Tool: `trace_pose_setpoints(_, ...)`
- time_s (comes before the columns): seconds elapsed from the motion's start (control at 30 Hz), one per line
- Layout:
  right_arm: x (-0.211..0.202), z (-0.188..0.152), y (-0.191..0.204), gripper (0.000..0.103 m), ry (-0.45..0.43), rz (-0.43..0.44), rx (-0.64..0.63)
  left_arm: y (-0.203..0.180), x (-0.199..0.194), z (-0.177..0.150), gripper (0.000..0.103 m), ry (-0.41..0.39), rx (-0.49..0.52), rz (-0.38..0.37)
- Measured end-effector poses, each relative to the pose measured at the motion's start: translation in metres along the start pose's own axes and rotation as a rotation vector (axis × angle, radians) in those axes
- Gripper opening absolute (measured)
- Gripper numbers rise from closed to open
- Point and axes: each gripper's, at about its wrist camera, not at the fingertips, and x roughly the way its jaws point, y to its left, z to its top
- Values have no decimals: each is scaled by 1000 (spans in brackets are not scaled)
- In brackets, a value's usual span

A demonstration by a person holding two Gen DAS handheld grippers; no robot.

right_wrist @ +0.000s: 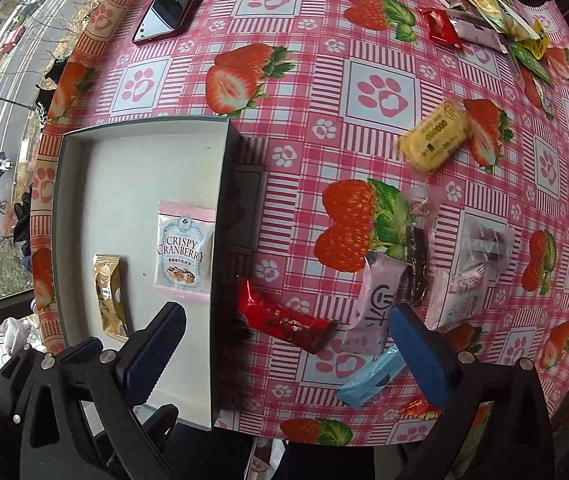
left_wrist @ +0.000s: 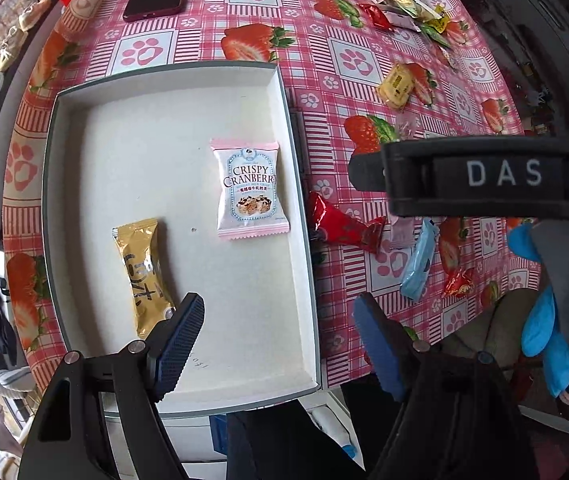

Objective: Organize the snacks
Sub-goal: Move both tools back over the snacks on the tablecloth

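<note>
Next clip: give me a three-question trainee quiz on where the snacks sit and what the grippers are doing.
1. How many snacks lie in the white tray?
2. True or false: the red wrapper lies inside the tray.
3. Which snack lies nearer the phone: A, the yellow packet, or B, the blue packet?

Key:
1. Two: the Crispy Cranberry packet and the gold bar.
2. False; it is outside on the tablecloth.
3. A.

Left gripper and right gripper are both open and empty.
</note>
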Motion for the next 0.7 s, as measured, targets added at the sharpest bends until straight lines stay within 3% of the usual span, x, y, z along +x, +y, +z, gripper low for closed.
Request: trace_pose_setpoints(0.7,7,-15,-3,102,-8,39,105,-21,-6,-2,80,-22,68,27)
